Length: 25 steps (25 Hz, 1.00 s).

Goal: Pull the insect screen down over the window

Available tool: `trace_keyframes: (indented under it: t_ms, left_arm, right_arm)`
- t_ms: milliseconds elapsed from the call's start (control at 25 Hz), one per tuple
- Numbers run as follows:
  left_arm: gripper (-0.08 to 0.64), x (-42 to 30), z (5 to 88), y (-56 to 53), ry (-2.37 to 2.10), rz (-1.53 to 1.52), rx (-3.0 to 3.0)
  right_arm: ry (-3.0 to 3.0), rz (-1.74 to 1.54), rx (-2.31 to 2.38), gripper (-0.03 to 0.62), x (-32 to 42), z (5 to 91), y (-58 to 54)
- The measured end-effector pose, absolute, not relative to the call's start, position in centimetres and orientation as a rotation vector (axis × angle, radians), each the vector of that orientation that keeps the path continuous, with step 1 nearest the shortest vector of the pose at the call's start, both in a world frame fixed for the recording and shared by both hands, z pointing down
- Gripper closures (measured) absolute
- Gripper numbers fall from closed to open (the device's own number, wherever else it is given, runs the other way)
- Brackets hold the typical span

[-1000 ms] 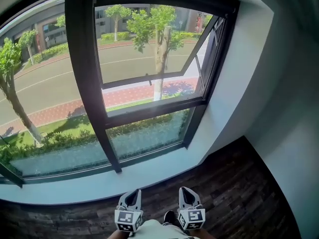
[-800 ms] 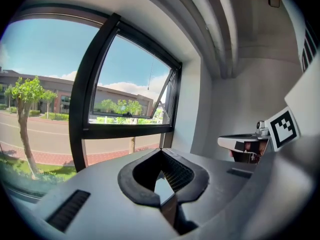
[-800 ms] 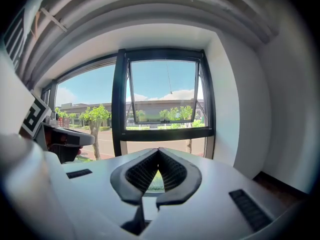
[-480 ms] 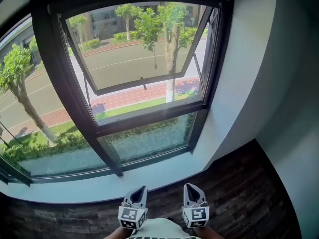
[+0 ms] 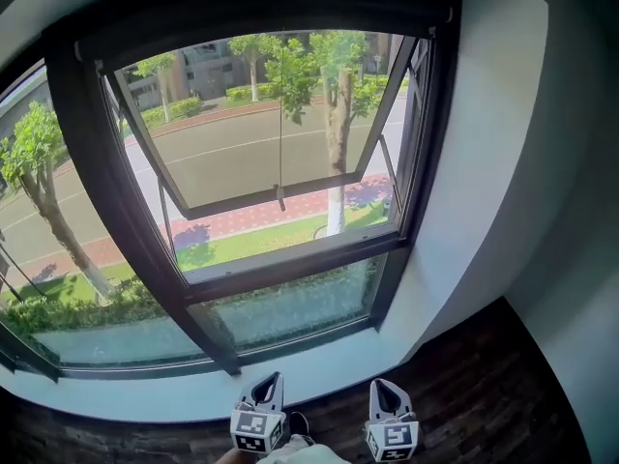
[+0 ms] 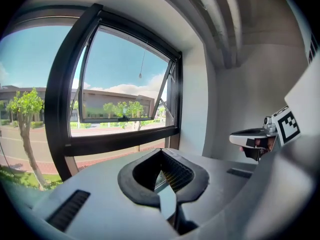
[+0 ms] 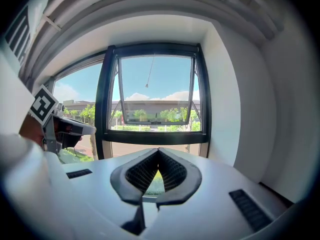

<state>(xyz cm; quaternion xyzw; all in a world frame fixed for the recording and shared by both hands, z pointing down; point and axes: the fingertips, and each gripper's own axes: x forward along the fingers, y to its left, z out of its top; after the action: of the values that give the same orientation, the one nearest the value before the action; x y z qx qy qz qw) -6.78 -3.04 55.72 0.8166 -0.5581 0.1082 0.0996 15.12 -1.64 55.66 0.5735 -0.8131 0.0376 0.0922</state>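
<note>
The dark-framed window [image 5: 426, 162] fills the head view, with its awning sash [image 5: 261, 196] pushed open outward. The insect screen is rolled up in the dark housing [image 5: 271, 13] along the top. Its thin pull cord [image 5: 280, 114] hangs down the middle and ends in a small knob [image 5: 280, 199]. The cord also shows in the left gripper view [image 6: 141, 66] and the right gripper view [image 7: 149, 74]. My left gripper [image 5: 270, 382] and right gripper [image 5: 381, 388] are side by side low in front of the sill, both shut and empty, well below the cord.
A white sill [image 5: 319, 370] runs under the window, with a white wall [image 5: 484, 162] at the right. Dark wood flooring [image 5: 484, 394] lies below. A fixed pane [image 5: 58, 211] sits left of the open section. Each gripper shows in the other's view: the right [image 6: 252, 136], the left [image 7: 65, 126].
The open window section has shifted from the right of the head view to its middle, and the pull cord has come into sight. Both grippers have moved sideways together, still shut.
</note>
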Motion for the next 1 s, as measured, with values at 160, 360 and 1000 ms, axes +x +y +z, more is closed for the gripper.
trace_keyframes:
  t_ms: [160,360,1000]
  left_arm:
    - [0.548,-8.7,54.1,-8.2,-1.704,0.329,2.444]
    - [0.548,-13.3,51.1,-14.5,-1.773,0.302,2.442]
    - [0.548,-21.3,35.6,-24.7,-1.881,0.504,2.803]
  right_arm:
    - [-2.375,0.026,1.699,0.588,15.3,54.4,-5.9]
    - [-2.383,-0.074,1.673,0.588,12.2,51.2,-13.1]
    - [-2.453,-0.716,1.415,0.586,5.6,34.3,-30.0]
